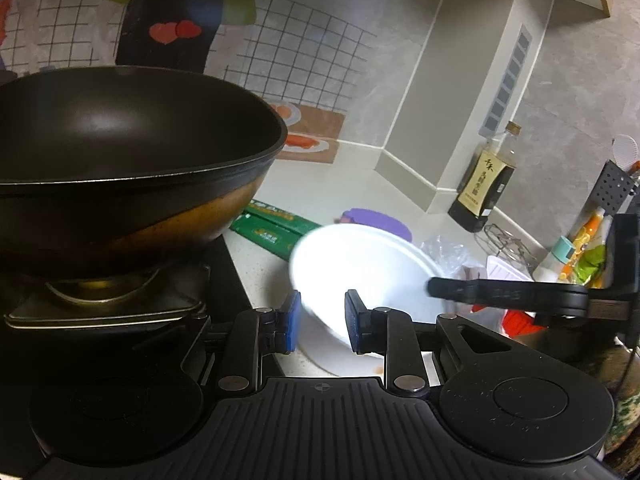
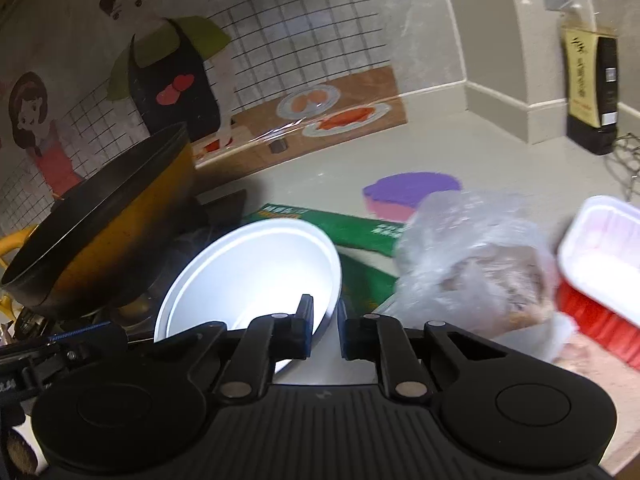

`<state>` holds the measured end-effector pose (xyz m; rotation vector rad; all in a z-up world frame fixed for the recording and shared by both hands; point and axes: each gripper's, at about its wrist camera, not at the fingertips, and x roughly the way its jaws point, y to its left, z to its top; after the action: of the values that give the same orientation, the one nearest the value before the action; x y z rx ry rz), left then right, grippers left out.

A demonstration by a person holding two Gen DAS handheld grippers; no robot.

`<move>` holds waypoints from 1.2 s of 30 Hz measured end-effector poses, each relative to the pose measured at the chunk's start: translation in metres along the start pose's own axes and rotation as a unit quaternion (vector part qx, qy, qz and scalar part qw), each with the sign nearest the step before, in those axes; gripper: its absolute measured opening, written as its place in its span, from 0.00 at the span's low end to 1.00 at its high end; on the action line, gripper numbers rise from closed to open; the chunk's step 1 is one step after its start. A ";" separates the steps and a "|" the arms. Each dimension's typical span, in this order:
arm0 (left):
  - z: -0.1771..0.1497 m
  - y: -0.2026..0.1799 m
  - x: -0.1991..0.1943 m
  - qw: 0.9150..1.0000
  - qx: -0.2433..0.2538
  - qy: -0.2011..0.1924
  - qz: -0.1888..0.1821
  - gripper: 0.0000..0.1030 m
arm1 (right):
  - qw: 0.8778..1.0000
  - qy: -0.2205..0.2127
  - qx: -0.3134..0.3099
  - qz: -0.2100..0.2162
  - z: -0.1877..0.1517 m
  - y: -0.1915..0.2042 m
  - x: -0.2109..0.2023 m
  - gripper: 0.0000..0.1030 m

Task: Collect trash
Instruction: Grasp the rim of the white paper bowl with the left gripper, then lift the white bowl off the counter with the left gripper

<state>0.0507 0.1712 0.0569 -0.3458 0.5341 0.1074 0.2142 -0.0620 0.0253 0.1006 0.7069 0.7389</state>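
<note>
While my right hand-held gripper [image 2: 325, 330] pinches the rim of the tilted white bowl [image 2: 256, 272] on the desk [image 2: 500, 152], my left hand-held gripper [image 1: 322, 322] pinches its wall; opposing pulls could crack it.

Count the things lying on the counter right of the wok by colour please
White: 1, bowl
Green: 1, box
Purple: 1, lid
Clear: 1, plastic bag
Red and white: 1, tray
Dark: 1, bottle
Total: 6
</note>
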 end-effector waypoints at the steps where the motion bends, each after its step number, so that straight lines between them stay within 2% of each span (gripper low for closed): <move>1: 0.000 0.000 0.001 1.000 0.000 0.001 -0.001 0.26 | 1.000 -0.002 0.001 -0.003 -0.001 -0.004 -0.003 0.10; 6: 0.003 -0.003 0.004 1.000 -0.002 0.007 -0.013 0.26 | 1.000 -0.007 0.005 -0.010 -0.001 -0.017 -0.014 0.10; 9: 0.005 -0.004 0.004 0.999 -0.009 0.009 -0.038 0.26 | 1.000 -0.013 0.000 -0.012 -0.003 -0.019 -0.020 0.10; 13: 0.007 -0.007 0.004 0.999 -0.003 -0.004 -0.049 0.26 | 0.999 -0.033 -0.007 -0.009 -0.006 -0.022 -0.034 0.12; 17: 0.007 -0.013 0.012 0.999 0.001 -0.003 -0.038 0.26 | 0.999 -0.049 -0.015 -0.010 -0.013 -0.032 -0.052 0.15; 19: 0.006 -0.017 0.013 0.999 0.005 -0.006 -0.035 0.26 | 0.998 -0.052 -0.008 -0.022 -0.015 -0.039 -0.057 0.21; 21: 0.005 -0.020 0.013 1.000 0.019 -0.010 -0.021 0.26 | 0.998 -0.052 -0.005 -0.031 -0.020 -0.045 -0.062 0.22; 24: 0.004 -0.021 0.018 0.999 0.035 -0.008 0.006 0.26 | 0.998 -0.050 -0.010 -0.040 -0.032 -0.049 -0.068 0.30; 30: 0.002 -0.014 0.037 0.999 0.019 0.006 0.028 0.26 | 0.997 -0.019 -0.062 -0.039 -0.065 -0.037 -0.064 0.33; 33: 0.001 -0.013 0.046 0.999 0.018 0.016 0.036 0.26 | 0.994 -0.008 -0.097 -0.048 -0.081 -0.029 -0.057 0.38; 36: -0.003 -0.012 0.052 0.999 0.012 0.030 0.032 0.26 | 0.990 0.006 -0.123 -0.063 -0.094 -0.025 -0.049 0.38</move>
<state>0.0959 0.1594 0.0309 -0.3087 0.6059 0.1520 0.1442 -0.1271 -0.0274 -0.1732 0.6217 0.6996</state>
